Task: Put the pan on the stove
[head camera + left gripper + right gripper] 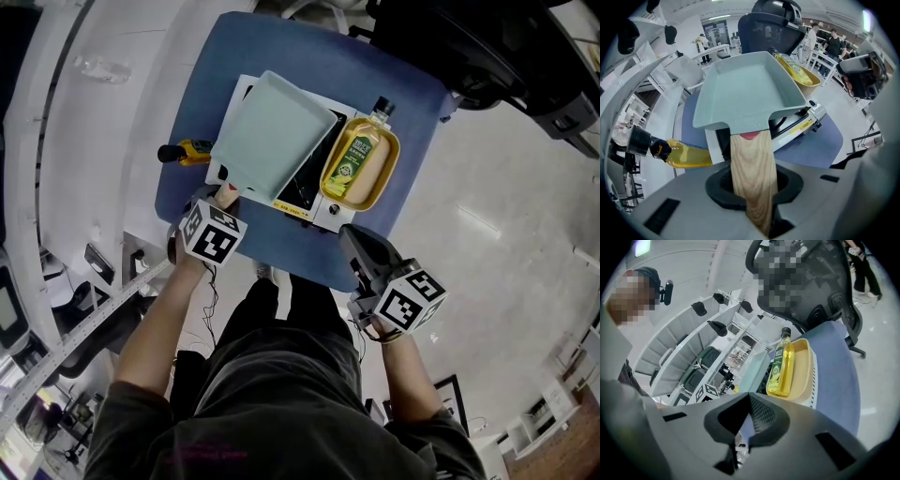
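A pale green square pan [272, 136] with a wooden handle [752, 173] lies over the portable stove [305, 192] on the blue table and hides most of its black top. Whether the pan [745, 89] rests on the stove [801, 123] or hangs just above it, I cannot tell. My left gripper [223, 199] is at the stove's near left corner, shut on the wooden handle, which runs between its jaws [752, 187]. My right gripper [354, 242] hovers by the table's near edge, to the right of the stove, with its jaws together and nothing in them [740, 427].
A yellow tray [386, 173] holding an oil bottle [354, 155] sits at the stove's right end. Another yellow bottle [187, 151] lies on the table left of the pan. A black office chair [469, 47] stands beyond the blue table [375, 75].
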A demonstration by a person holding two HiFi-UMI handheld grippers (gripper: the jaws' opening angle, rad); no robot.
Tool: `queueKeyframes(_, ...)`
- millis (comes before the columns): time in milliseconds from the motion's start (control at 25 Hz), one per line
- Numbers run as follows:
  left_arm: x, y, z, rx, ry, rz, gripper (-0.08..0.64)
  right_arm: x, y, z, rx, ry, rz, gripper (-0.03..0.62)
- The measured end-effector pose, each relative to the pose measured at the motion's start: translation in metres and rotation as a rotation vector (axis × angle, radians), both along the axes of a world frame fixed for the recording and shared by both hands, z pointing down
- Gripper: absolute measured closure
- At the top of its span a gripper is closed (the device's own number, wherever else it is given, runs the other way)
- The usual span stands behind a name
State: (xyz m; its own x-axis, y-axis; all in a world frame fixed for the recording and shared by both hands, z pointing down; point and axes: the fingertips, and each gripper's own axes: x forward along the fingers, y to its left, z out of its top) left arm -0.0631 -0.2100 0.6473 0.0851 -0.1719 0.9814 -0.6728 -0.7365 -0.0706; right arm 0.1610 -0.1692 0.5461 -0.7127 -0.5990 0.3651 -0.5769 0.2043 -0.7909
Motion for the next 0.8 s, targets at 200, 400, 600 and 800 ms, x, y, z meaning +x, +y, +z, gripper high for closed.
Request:
queueKeyframes(200, -0.0011, -0.0003, 0.0019, -0.008, -0.025, 0.006, 0.472, 0.0003, -0.0014, 0.0001, -0.001, -0.002, 0.002, 0.589)
queueKeyframes(400, -0.001, 0.0006, 0.0038, -0.012, -0.038, 0.016, 0.471, 0.0021, -0.0012, 0.0013, 0.001, -0.001, 0.002, 0.589)
queueKeyframes(600, -0.0011, -0.0023, 0.0041, -0.004, -0.056, 0.027, 0.471, 0.0031, -0.0024, 0.0014, 0.002, -0.002, 0.001, 0.589)
queueKeyframes(800, -0.0007, -0.0036, 0.0046, 0.002, -0.077, 0.038, 0.469, 0.0031, -0.0042, 0.0, -0.006, 0.001, 0.005, 0.589)
